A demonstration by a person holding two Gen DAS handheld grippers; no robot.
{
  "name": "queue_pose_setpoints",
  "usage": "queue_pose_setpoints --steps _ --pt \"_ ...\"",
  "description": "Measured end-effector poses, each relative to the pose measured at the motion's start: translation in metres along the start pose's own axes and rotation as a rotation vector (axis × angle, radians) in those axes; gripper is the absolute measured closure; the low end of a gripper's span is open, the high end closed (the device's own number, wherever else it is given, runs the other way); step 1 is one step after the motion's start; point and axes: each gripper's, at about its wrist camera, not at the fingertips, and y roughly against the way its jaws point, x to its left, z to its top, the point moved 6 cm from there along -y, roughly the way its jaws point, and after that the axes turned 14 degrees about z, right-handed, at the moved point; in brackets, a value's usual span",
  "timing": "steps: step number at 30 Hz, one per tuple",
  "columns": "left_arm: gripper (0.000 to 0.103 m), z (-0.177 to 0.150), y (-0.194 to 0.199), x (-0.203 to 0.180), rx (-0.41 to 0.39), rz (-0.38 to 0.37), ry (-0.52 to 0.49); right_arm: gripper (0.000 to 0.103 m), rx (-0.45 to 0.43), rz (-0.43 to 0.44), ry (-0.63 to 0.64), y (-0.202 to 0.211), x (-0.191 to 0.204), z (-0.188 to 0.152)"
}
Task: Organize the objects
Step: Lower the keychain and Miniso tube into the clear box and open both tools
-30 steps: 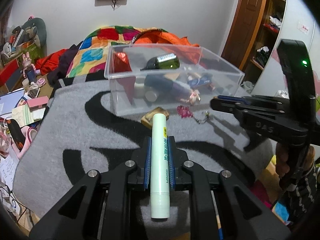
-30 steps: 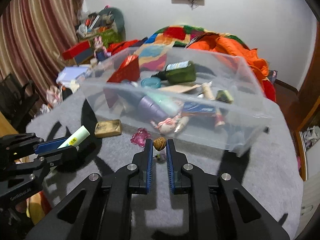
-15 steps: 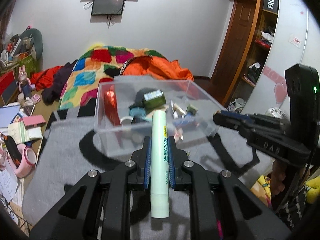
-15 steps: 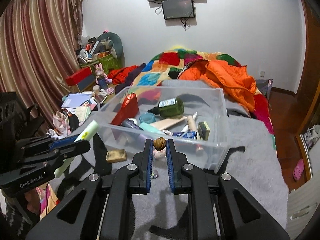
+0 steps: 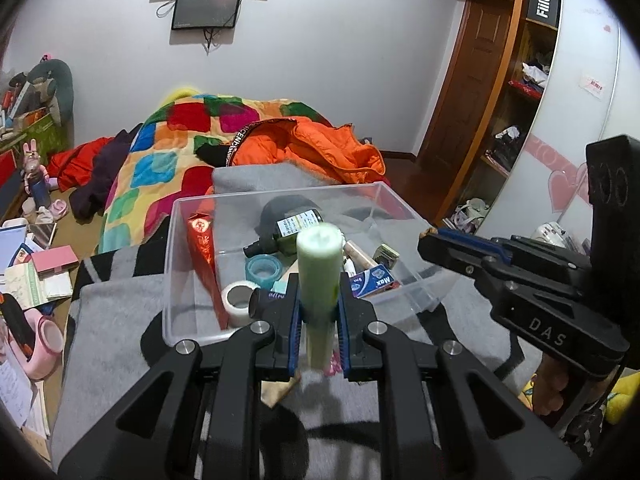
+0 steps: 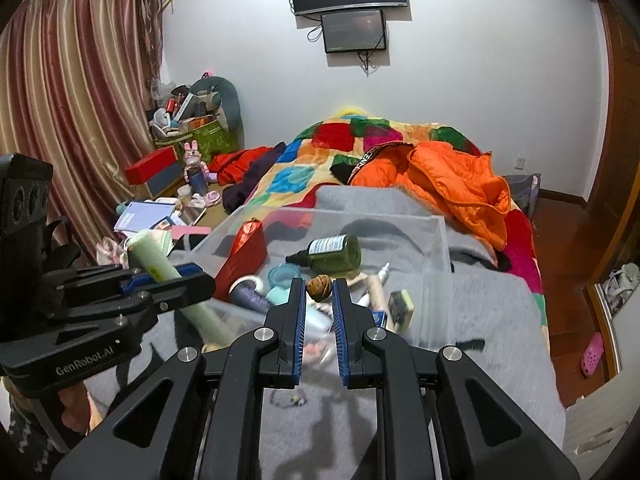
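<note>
My left gripper is shut on a pale green tube, held in the air at the near rim of a clear plastic bin. The tube and that gripper also show at the left of the right wrist view. My right gripper is shut on a small brown walnut, raised before the bin. From the left wrist view the right gripper reaches in from the right. Inside the bin lie a green bottle, a red pouch, tape rolls and other small items.
The bin stands on a grey blanket over a bed with a colourful quilt and an orange jacket. A tan block and a pink trinket lie under the left gripper. Clutter fills the floor at left.
Both grippers have risen with their objects, so the bin now lies lower in both views. The tube's far end has tilted up toward the camera.
</note>
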Motion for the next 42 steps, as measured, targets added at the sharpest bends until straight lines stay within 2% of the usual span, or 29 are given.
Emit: queue_pose_setpoints --steps 6,14,26,33,35,38,42 --pt "0.088 0.003 -0.026 -0.003 0.053 -0.019 -0.003 0.091 0.012 -0.019 -0.022 -0.015 -0.016 0.005" --pt "0.088 0.007 -0.05 -0.014 0.1 -0.032 -0.026 0.091 0.072 -0.054 -0.058 -0.038 -0.037 -0.006" --pt "0.088 0.009 -0.084 -0.026 0.191 -0.067 -0.03 0.091 0.119 -0.074 -0.061 -0.052 -0.047 -0.016" --pt "0.088 0.007 -0.079 -0.023 0.177 -0.051 -0.037 0.091 0.124 -0.077 -0.054 -0.052 -0.045 -0.017" --pt "0.086 0.006 -0.075 -0.021 0.167 -0.052 -0.036 0.091 0.126 -0.078 -0.053 -0.051 -0.044 -0.016" --pt "0.078 0.007 -0.064 -0.019 0.142 -0.042 -0.037 0.088 0.125 -0.078 -0.051 -0.047 -0.043 -0.016" --pt "0.062 0.009 -0.047 -0.013 0.098 -0.02 -0.03 0.075 0.101 -0.069 -0.047 -0.037 -0.038 -0.013"
